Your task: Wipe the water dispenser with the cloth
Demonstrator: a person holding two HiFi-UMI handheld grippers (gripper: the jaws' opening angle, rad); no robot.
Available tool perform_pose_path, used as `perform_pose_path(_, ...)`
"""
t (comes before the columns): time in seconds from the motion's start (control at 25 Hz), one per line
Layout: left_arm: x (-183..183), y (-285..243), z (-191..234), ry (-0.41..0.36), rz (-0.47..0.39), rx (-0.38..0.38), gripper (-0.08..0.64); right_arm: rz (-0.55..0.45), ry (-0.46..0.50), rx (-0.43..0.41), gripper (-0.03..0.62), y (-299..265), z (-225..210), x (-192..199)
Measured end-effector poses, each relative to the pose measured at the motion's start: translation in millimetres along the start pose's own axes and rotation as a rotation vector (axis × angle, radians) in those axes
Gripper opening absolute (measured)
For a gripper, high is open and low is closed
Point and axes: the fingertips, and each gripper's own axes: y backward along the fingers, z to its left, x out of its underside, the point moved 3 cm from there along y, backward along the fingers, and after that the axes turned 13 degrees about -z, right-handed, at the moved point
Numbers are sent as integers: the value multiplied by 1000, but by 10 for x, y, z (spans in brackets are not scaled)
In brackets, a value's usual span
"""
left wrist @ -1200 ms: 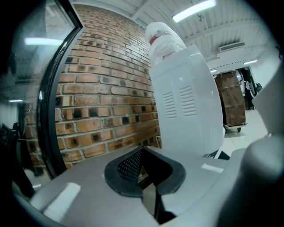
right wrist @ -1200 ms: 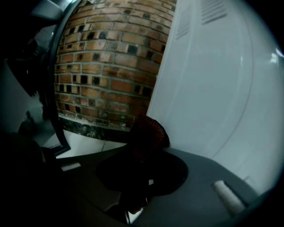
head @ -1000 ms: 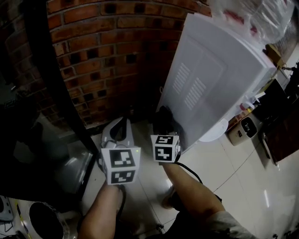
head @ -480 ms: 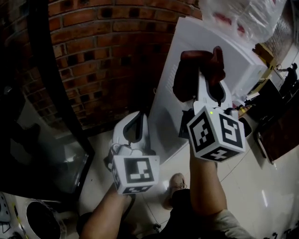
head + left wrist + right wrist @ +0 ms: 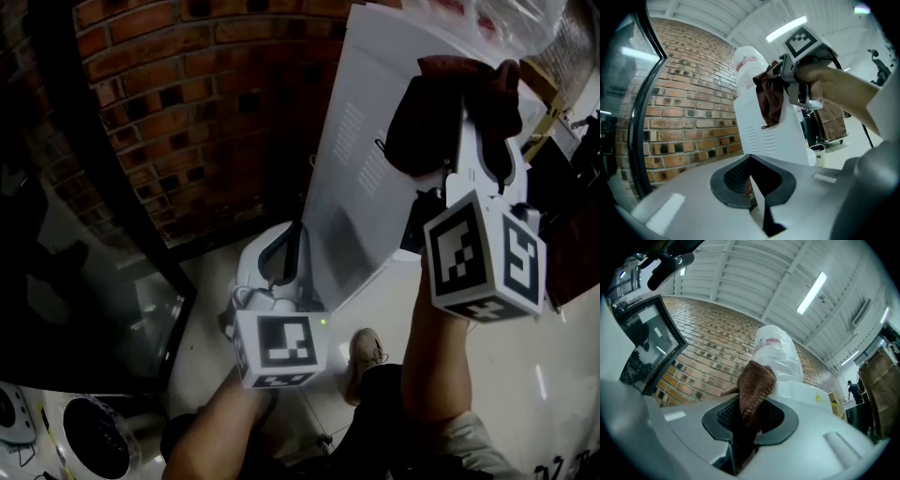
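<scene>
The white water dispenser [image 5: 375, 187] stands against the brick wall, its bottle [image 5: 511, 23] wrapped in clear plastic on top. My right gripper [image 5: 461, 98] is raised beside the dispenser's upper side panel, shut on a brown cloth [image 5: 441, 108] that bunches out past its tips. In the right gripper view the cloth [image 5: 754, 385] stands up between the pads in front of the bottle [image 5: 780, 357]. My left gripper [image 5: 284, 251] hangs lower, near the dispenser's bottom corner, shut with nothing in it. From the left gripper view [image 5: 751, 180] I see the cloth [image 5: 769, 101] hanging against the dispenser [image 5: 773, 140].
A red brick wall [image 5: 187, 112] runs behind the dispenser. A dark glass panel with a black frame [image 5: 103, 187] stands at the left. Pale floor tiles [image 5: 516, 375] and the person's shoe [image 5: 366, 352] lie below. Dark furniture [image 5: 572, 234] sits at the right.
My right gripper has risen with the cloth from low beside the dispenser's base to its upper side panel. My left gripper has drifted a little up and right.
</scene>
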Motion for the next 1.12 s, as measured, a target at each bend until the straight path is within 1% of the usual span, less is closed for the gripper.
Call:
perform_pose_path(0.2, 44, -23, -15, 23, 7, 3, 0, 51, 31, -31, 87, 86, 46, 98)
perform_pose_path(0.28, 83, -20, -35, 25, 19, 11, 0, 94, 44, -43, 87, 196, 53, 234)
perform_pose_path(0.36, 107, -12, -35, 27, 24, 9, 0, 148, 79, -74, 87, 332, 92, 409)
perform_pose_path(0.48, 119, -11, -28, 26, 25, 2, 0, 239, 164, -126, 87, 600, 126, 744)
perform_pose_path(0.56, 154, -10, -31, 26, 35, 3, 0, 317, 196, -171, 87, 816, 164, 1001)
perform_pose_path(0.68, 244, -8, -22, 31, 62, 5, 0, 441, 238, -266, 87, 1108, 300, 1420)
perform_pose_path(0.8, 353, -20, -21, 55, 88, 2, 0, 552, 285, -349, 87, 1377, 394, 1805)
perform_pose_path(0.96, 527, -14, -43, 86, 141, 8, 0, 674, 315, -405, 87, 1670, 452, 2243)
perform_pose_path(1.12, 671, 47, -54, 65, 190, 20, 0, 772, 399, -469, 86, 1955, 548, 2675)
